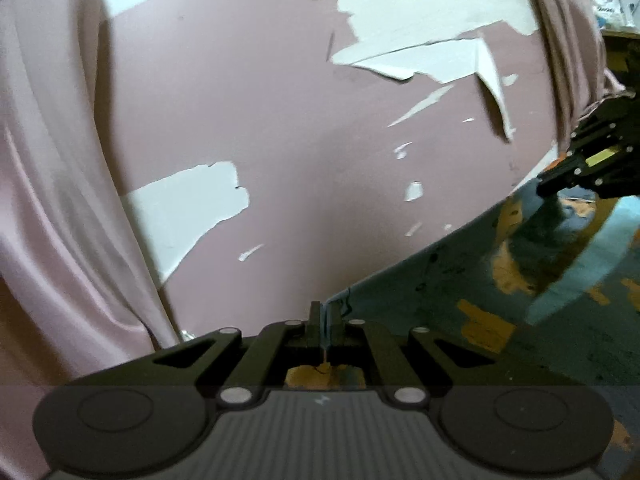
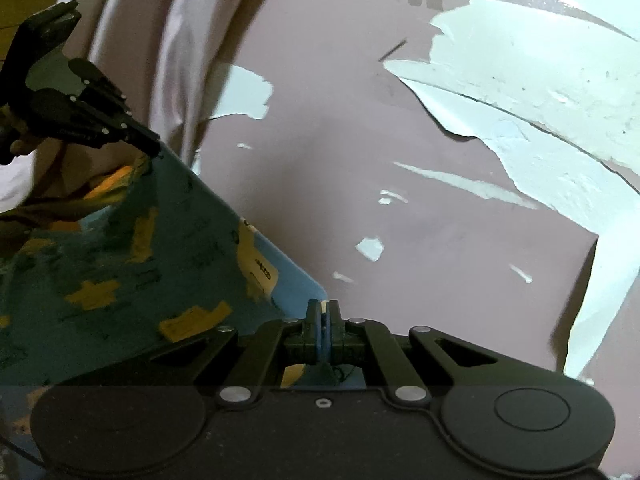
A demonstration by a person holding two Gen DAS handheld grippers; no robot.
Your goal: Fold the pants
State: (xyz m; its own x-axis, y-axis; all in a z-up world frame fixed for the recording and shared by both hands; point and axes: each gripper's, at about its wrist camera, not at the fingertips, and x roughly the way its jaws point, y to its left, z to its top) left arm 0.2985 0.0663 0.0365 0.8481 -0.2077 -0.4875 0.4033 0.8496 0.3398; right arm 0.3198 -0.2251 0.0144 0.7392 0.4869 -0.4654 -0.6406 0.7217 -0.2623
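Left hand-held gripper [image 1: 325, 322]: jaws closed, with an edge of the pants [image 1: 460, 312] pinched between the pads. Right hand-held gripper [image 2: 325, 322]: jaws likewise closed on a blue fabric edge of the same garment.

The pants are blue-green with yellow patches. They are held up in the air, stretched between the two hand-held grippers, the top edge running taut from one to the other. In the left wrist view the fabric hangs to the right; the right hand-held gripper appears at the far end of the edge. In the right wrist view the fabric hangs to the left.

Behind the garment stands a pink wall [image 1: 280, 120] with large patches of peeled paint [image 1: 192, 208]. A pale pink curtain [image 1: 52, 160] hangs at the wall. Both views are somewhat blurred.
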